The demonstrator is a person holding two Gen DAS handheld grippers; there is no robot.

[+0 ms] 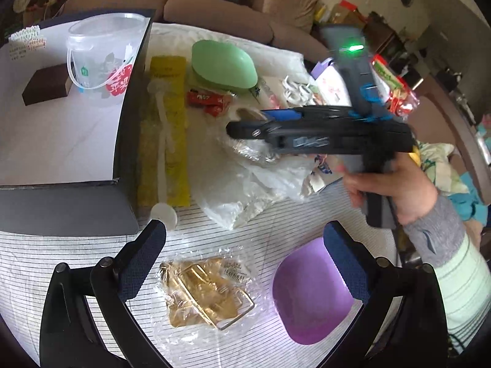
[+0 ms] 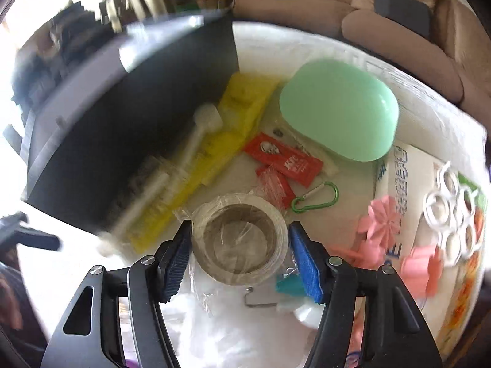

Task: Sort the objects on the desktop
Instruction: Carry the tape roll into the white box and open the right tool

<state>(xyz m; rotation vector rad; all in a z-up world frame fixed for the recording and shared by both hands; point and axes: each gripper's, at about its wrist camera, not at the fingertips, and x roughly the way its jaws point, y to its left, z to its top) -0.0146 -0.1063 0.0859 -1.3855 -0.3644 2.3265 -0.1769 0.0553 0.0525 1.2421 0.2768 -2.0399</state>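
My right gripper (image 2: 239, 245) is open, its two fingers on either side of a clear tape roll (image 2: 239, 239) wrapped in plastic; I cannot tell whether they touch it. The same gripper (image 1: 245, 122) reaches in from the right in the left wrist view, over the roll (image 1: 248, 150). My left gripper (image 1: 245, 245) is open and empty above a wrapped gold item (image 1: 202, 294) and a purple dish (image 1: 310, 294). A green oval case (image 2: 337, 107) lies beyond the tape, with red KFC sachets (image 2: 282, 159), a green carabiner (image 2: 316, 199) and a yellow packet (image 2: 221, 141) around it.
A dark box (image 1: 122, 141) with a white floor stands at the left, holding a clear bucket (image 1: 101, 55) and a brown block (image 1: 46, 82). White plastic rings (image 2: 451, 217), pink paper flowers (image 2: 383, 220) and a printed box (image 2: 408, 165) lie at the right. A sofa (image 1: 214, 9) is behind.
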